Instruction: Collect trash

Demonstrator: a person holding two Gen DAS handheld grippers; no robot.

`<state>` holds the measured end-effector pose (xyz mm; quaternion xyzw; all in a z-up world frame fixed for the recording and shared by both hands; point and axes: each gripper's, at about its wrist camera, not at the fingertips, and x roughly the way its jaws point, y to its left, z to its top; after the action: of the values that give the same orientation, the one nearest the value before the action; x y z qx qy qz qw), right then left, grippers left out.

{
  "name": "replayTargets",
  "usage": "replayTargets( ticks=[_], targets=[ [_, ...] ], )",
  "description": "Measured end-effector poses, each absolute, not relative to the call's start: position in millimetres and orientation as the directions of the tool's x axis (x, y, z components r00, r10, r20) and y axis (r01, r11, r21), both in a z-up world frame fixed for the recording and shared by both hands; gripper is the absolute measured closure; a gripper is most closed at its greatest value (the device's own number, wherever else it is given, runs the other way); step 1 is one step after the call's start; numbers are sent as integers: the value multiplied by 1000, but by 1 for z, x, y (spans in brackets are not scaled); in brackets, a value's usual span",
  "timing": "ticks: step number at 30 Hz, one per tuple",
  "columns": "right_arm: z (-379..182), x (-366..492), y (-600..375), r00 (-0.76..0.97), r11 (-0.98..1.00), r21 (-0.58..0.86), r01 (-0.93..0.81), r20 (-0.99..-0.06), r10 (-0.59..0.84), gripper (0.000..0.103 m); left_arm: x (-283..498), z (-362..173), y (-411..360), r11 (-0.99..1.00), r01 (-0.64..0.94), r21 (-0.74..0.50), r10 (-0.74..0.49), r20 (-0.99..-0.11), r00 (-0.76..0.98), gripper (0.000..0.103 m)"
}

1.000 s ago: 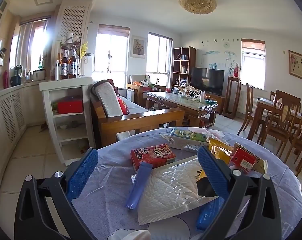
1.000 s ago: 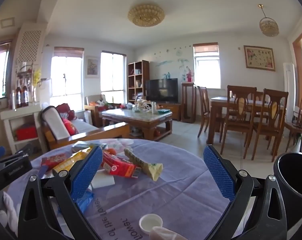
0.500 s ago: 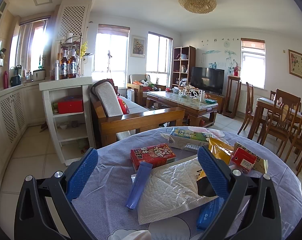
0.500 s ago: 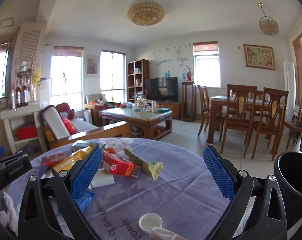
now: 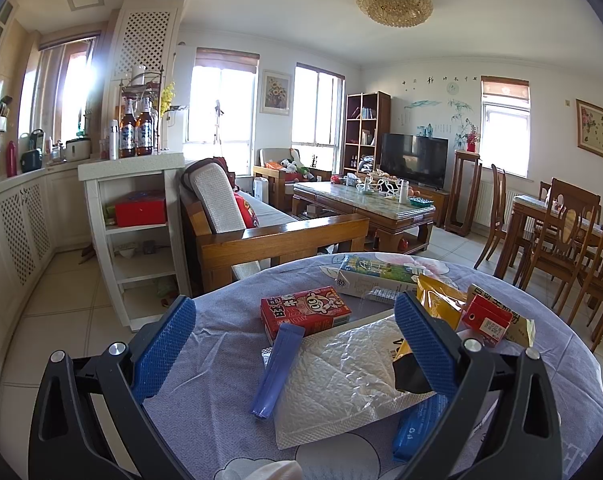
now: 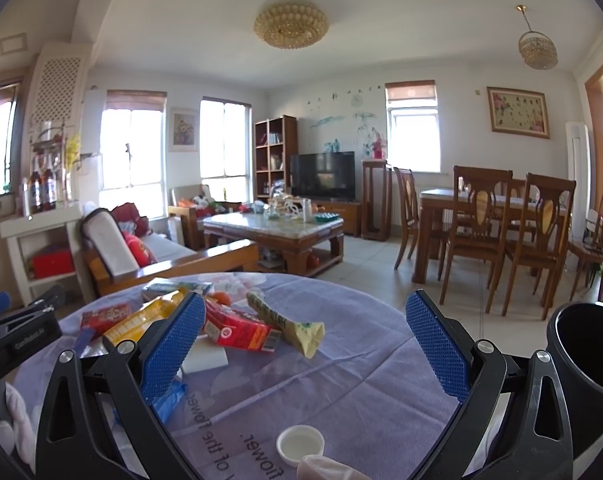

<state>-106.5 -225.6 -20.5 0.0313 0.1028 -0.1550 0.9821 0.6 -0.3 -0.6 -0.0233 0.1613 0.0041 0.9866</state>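
Observation:
A round table with a lilac cloth (image 5: 221, 364) holds trash: a red drink carton (image 5: 303, 312), a blue wrapper stick (image 5: 277, 368), a white bubble mailer (image 5: 341, 376), a green-white carton (image 5: 375, 278), a yellow bag (image 5: 435, 300) and a small red box (image 5: 485, 320). My left gripper (image 5: 295, 350) is open above the mailer. My right gripper (image 6: 305, 352) is open over the cloth (image 6: 361, 380); a red carton (image 6: 241, 330), a green-yellow wrapper (image 6: 289, 322) and a white cap (image 6: 300, 443) lie near it. A black bin (image 6: 589, 376) stands at the right.
A wooden sofa (image 5: 261, 236) stands beyond the table, a white shelf unit (image 5: 137, 236) to the left. Dining chairs (image 6: 513, 240) and a table stand at the right. The left gripper's body (image 6: 17, 340) shows at the right view's left edge.

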Motion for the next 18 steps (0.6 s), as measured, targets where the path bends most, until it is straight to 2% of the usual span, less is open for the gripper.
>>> replayTargets(
  ticks=[18],
  targets=[
    [-19, -106, -226, 930, 950, 30, 311, -214, -298, 4, -17, 5, 4, 999, -16, -46, 0, -317, 948, 5]
  ],
)
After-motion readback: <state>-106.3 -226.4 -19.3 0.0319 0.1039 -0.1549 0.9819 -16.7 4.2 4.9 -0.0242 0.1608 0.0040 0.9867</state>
